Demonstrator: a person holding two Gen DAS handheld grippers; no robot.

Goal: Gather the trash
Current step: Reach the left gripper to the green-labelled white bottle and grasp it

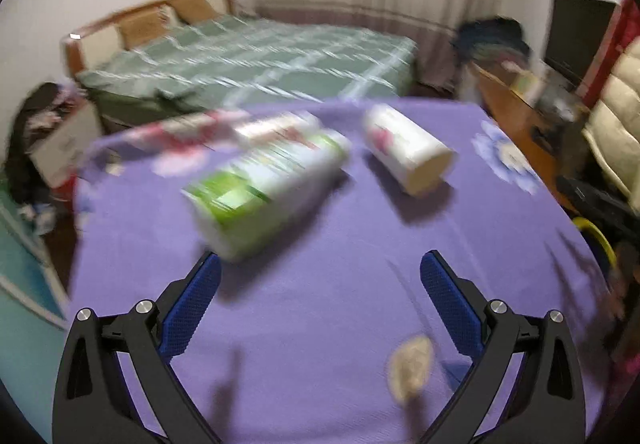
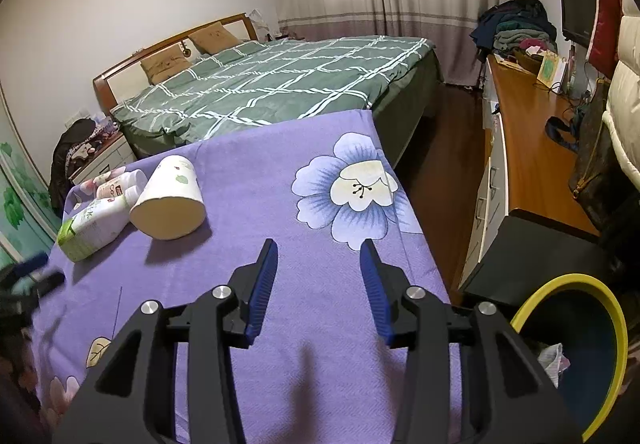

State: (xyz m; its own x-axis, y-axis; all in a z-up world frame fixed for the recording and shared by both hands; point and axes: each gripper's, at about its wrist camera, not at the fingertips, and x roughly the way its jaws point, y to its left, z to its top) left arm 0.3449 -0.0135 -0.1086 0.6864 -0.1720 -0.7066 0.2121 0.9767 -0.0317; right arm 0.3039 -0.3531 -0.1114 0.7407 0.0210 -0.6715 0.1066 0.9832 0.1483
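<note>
- We find the left gripper wide open and empty, hovering over the purple cloth; this view is blurred.
- We find the right gripper about half open, also empty, over the same cloth.
- Beside the cloth's right edge, just right of the right gripper, stands a yellow-rimmed bin with some scraps inside.
- On the cloth, ahead and slightly left of the left gripper, lies the green-labelled bottle. It touches, or nearly touches, the left finger.
- Its long axis runs from near-left to far-right, slanting across the open jaws.
- Further along the cloth, ahead and right, a paper cup lies on its side, apart from the bottle in this view.
- Behind the bottle lies a smaller bottle, poorly resolved.
- We judge the left gripper nearer the bottle; the right is well apart from it.
</note>
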